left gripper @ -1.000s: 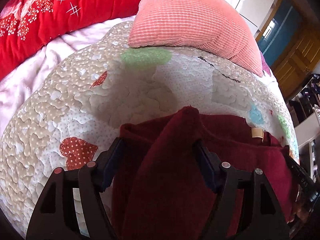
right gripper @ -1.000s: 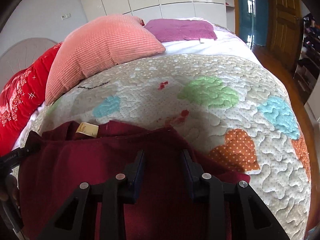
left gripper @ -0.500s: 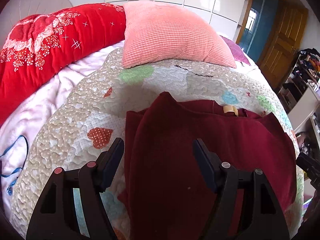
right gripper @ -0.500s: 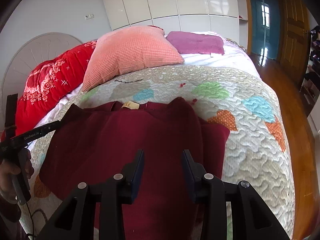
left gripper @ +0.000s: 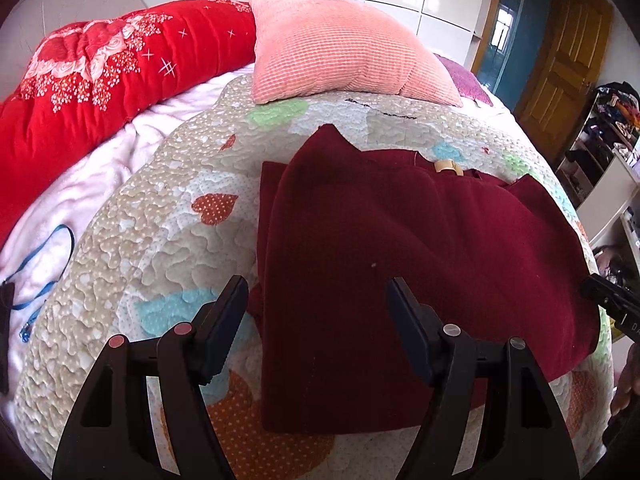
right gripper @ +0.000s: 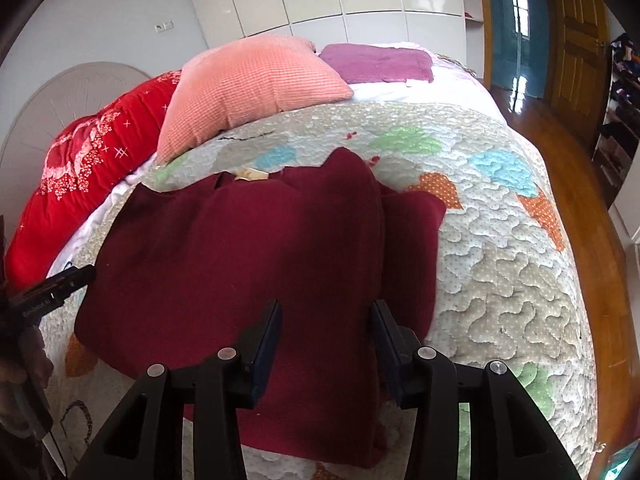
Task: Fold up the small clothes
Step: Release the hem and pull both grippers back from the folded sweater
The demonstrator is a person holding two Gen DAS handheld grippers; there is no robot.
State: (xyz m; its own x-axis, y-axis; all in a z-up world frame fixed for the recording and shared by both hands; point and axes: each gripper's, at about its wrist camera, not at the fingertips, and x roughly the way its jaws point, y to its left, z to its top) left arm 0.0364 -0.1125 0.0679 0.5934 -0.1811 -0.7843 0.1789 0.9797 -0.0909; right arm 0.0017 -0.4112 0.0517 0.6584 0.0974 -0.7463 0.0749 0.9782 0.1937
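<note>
Garment (left gripper: 400, 264) is a dark red knit piece lying flat on the quilt (left gripper: 140, 232), which covers the bed. Both side edges look folded in over the middle, so there's a raised flap on each side with a pointed tip sticking up toward the pillow (left gripper: 340, 52). A small tan label (left gripper: 447, 166) shows at the far edge, between the two tips.

Left tool (left gripper: 316, 308) hangs over the near left part of the garment with its jaws wide apart and nothing between them. One finger sits over the quilt just beside the cloth edge, the other over the red fabric.

Right tool (right gripper: 326, 328) is over the near right part of the garment, jaws parted but narrower than the left one's, also gripping nothing.

Pink ribbed pillow sits at the far end of the quilt, with a red flowered blanket (left gripper: 100, 72) to its left and a purple towel (right gripper: 380, 62) behind it to the right. Wooden floor (right gripper: 580, 184) and doors show off to the right of the bed.
</note>
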